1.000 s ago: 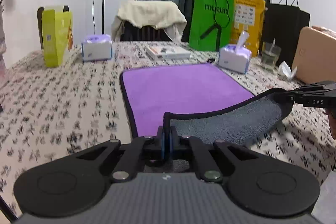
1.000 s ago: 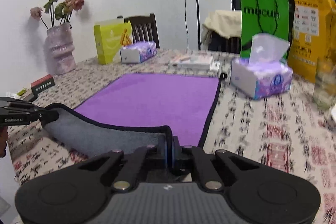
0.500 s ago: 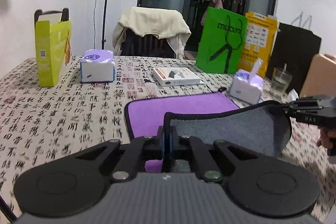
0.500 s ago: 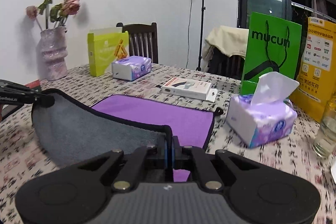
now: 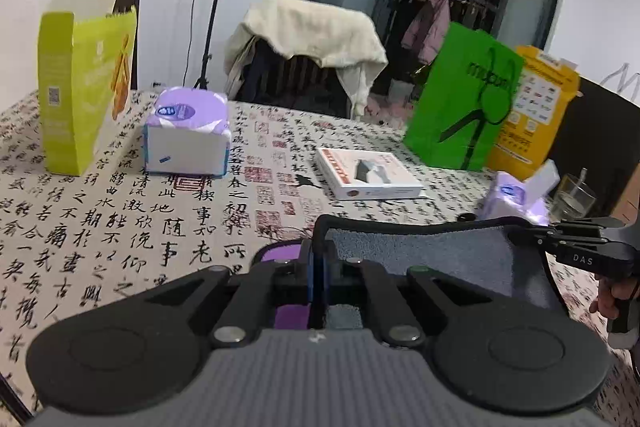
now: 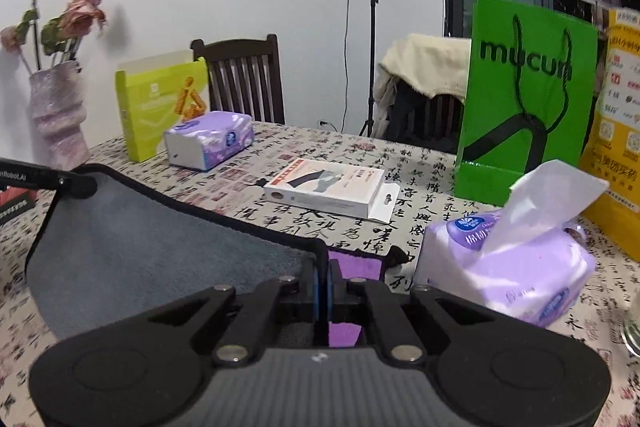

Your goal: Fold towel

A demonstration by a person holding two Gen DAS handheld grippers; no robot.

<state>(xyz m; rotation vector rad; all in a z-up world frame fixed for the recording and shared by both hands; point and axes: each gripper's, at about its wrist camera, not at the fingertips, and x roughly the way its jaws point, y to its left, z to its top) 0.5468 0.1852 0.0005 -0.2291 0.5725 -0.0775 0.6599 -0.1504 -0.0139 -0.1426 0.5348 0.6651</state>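
The towel (image 5: 432,255) is purple on top and grey underneath, with a black hem. Its near edge is lifted and carried over the rest, so the grey underside faces me in both views (image 6: 160,251). My left gripper (image 5: 319,259) is shut on the towel's left corner. My right gripper (image 6: 322,267) is shut on the right corner. Each gripper shows in the other's view, the right one (image 5: 580,251) and the left one (image 6: 48,179), with the hem stretched between them. Slivers of purple (image 6: 356,265) show under the fold.
On the calligraphy-print tablecloth (image 5: 120,227) stand a white box (image 5: 368,173), a tissue pack (image 5: 186,137), a yellow-green carton (image 5: 80,87), an open tissue pack (image 6: 508,251), a green bag (image 6: 524,99), a glass (image 5: 574,197) and a vase (image 6: 58,111).
Both grippers have carried the held towel edge forward over the purple side toward the far edge. Most of the purple surface is now covered by the grey underside.
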